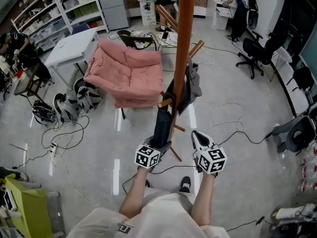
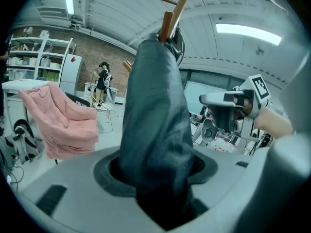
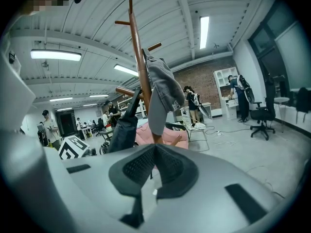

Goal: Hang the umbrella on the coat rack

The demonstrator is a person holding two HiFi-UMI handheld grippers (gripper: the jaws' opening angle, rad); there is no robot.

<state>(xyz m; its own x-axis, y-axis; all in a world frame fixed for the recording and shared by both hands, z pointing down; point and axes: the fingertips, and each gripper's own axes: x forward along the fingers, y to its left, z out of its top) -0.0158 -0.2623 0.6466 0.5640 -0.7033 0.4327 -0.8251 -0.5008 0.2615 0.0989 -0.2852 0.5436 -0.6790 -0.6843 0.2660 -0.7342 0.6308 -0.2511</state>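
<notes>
My left gripper [image 1: 159, 145] is shut on a folded dark blue umbrella [image 1: 161, 125], held upright against the brown wooden coat rack [image 1: 182, 43]. In the left gripper view the umbrella [image 2: 155, 115] fills the space between the jaws of that gripper [image 2: 160, 181], and its top reaches a peg [image 2: 166, 22] on the rack. My right gripper [image 1: 198, 136] hovers just right of the pole, shut with nothing in it; its pads [image 3: 141, 164] meet in the right gripper view. A grey garment [image 1: 193, 83] hangs on the rack above the umbrella.
A pink cushioned armchair [image 1: 126, 76] stands left of the rack, with a white table [image 1: 74, 46] behind it. Cables trail over the grey floor [image 1: 233, 118]. Bags [image 1: 67, 105] lie at the left, and black office chairs [image 1: 257, 51] stand at the right. People stand at the far wall.
</notes>
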